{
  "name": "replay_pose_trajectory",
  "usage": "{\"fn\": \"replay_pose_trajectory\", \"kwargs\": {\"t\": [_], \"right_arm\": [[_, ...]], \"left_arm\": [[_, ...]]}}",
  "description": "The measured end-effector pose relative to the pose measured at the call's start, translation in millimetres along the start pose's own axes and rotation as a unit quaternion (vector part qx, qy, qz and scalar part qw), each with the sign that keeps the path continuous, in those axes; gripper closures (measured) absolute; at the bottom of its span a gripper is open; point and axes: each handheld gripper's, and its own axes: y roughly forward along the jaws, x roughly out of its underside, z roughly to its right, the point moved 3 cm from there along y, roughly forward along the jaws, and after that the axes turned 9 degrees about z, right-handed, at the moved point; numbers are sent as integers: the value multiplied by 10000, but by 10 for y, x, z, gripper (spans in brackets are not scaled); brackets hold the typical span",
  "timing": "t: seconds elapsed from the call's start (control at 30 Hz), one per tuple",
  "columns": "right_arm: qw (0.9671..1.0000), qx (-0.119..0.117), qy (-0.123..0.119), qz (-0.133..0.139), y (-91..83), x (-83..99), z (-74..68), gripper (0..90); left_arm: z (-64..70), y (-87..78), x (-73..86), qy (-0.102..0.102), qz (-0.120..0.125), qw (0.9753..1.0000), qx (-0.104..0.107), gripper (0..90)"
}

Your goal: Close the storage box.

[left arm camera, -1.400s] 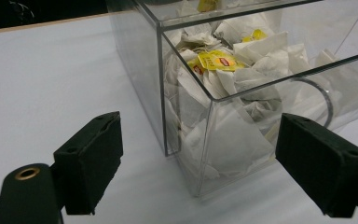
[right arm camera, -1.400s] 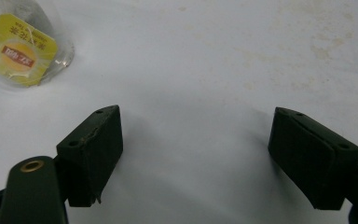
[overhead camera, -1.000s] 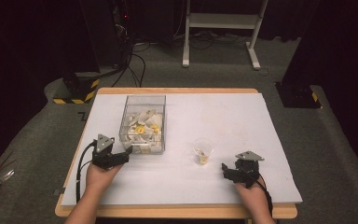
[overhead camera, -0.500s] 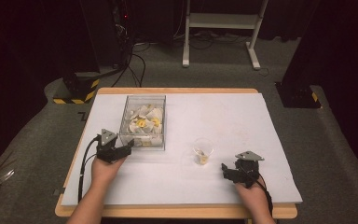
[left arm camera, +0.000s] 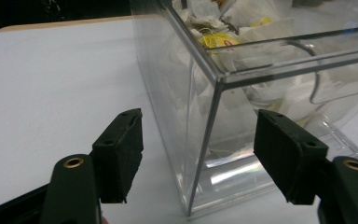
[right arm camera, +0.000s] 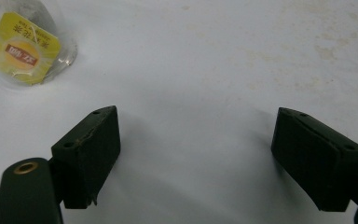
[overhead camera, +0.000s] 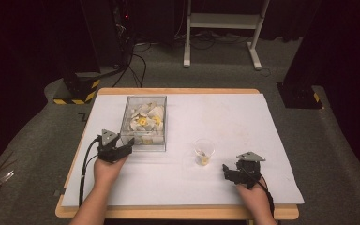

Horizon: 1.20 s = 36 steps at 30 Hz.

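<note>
Two grippers, left gripper (overhead camera: 130, 142) and right gripper (overhead camera: 225, 169), one box (overhead camera: 144, 140), one cup (overhead camera: 203, 151).

I see white table sheet (overhead camera: 225, 122) | white stand (overhead camera: 220, 28) behind | yellow-black striped base (overhead camera: 75, 91) on grey floor (overhead camera: 337, 154)

Glossy clear plastic box (overhead camera: 145, 123), matt black tongs (left arm camera: 198, 158) — paper-white tabletop (overhead camera: 234, 117)

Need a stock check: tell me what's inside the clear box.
The box holds a heap of white tea bags, some with yellow tags. The lower layers are buried, so no count is possible.
</note>
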Motion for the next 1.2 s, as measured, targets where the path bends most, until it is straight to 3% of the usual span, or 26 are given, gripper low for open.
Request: {"fn": "replay_pose_trajectory", "kwargs": {"t": [0.27, 0.4, 0.57, 0.7, 0.77, 0.9, 1.0, 1.2], "right_arm": [[10000, 0, -1, -1, 0, 0, 0, 156], [10000, 4, -4, 1, 0, 0, 0, 156], [10000, 26, -14, 13, 0, 1, -4, 157], [10000, 34, -13, 14, -1, 2, -7, 158], [10000, 38, -21, 17, -2, 2, -8, 159], [10000, 50, -58, 22, -2, 2, -7, 159], [10000, 52, -75, 25, -3, 2, -6, 159], [9999, 95, -84, 53, -6, 4, -22, 160]], "left_arm": [[-79, -244, 111, 82, -329, 9991, 248, 268], [-69, -423, 203, 150, -545, 9972, 483, 257], [-64, -607, 355, 227, -752, 9952, 577, 237], [-81, -700, 507, 516, -957, 9929, 476, 223], [-80, -727, 599, 806, -1049, 9906, 354, 201], [-87, -738, 650, 709, -1055, 9914, 321, 180], [-124, -724, 651, 521, -1111, 9915, 424, 171], [-122, -726, 655, 516, -1105, 9916, 421, 171]]}}
